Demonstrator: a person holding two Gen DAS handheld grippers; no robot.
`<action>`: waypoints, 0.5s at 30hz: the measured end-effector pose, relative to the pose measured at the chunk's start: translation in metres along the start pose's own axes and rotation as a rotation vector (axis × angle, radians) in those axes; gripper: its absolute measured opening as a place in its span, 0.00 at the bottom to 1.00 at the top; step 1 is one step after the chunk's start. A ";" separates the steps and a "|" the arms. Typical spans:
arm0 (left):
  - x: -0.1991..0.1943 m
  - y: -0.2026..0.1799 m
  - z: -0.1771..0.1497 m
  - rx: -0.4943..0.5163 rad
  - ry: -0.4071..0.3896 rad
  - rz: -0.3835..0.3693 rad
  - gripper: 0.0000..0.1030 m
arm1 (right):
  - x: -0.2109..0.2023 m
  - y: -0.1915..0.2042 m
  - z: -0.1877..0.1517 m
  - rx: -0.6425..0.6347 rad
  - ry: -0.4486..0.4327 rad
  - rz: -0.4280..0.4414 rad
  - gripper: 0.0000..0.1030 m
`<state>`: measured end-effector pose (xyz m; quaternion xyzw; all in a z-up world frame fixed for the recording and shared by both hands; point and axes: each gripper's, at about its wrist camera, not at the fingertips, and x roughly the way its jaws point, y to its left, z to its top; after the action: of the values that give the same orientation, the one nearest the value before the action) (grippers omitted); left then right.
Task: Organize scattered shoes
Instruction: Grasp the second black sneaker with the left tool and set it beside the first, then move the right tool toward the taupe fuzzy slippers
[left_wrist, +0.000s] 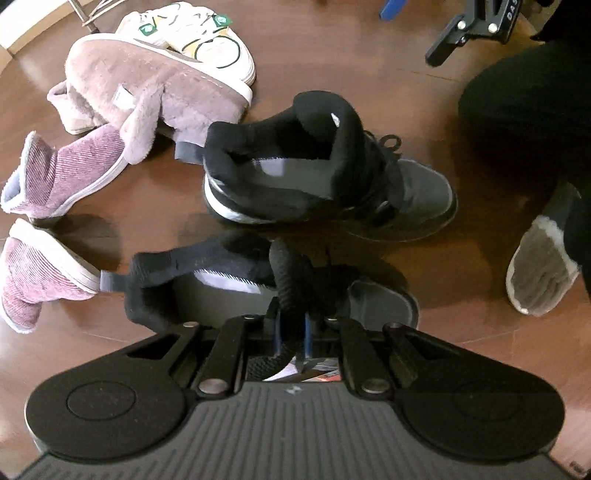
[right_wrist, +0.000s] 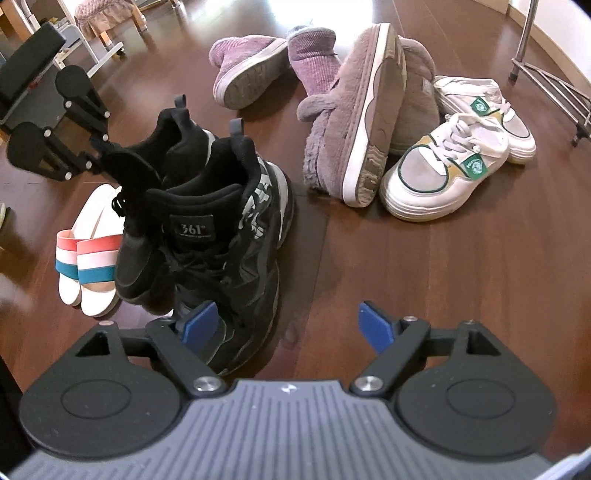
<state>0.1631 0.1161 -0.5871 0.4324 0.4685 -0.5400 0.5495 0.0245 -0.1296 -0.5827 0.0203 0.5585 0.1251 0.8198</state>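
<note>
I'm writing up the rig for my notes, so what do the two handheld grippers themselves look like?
Both match. The right gripper has a ribbed grey body, two round black discs, black linkage bars with silver pivot screws, and blue fingers. A small pale logo marks the grey body. The left gripper looks the same, with blue fingers barely showing. No cables or sleeves are visible.

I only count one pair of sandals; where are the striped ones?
In the right wrist view, the striped sandals lie on the floor at far left, touching the black sneakers, below the left gripper.
</note>
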 end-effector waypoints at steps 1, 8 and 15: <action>-0.003 0.004 -0.001 -0.055 -0.011 -0.026 0.10 | 0.001 0.000 0.000 0.002 -0.001 0.000 0.80; 0.004 0.001 0.001 -0.201 -0.062 -0.125 0.10 | 0.006 0.006 0.001 0.004 -0.006 0.016 0.82; -0.002 -0.015 -0.001 -0.107 -0.034 -0.083 0.10 | 0.019 0.007 -0.003 -0.005 0.015 0.022 0.88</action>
<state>0.1478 0.1166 -0.5844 0.3736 0.5049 -0.5435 0.5569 0.0274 -0.1189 -0.6001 0.0234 0.5640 0.1359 0.8142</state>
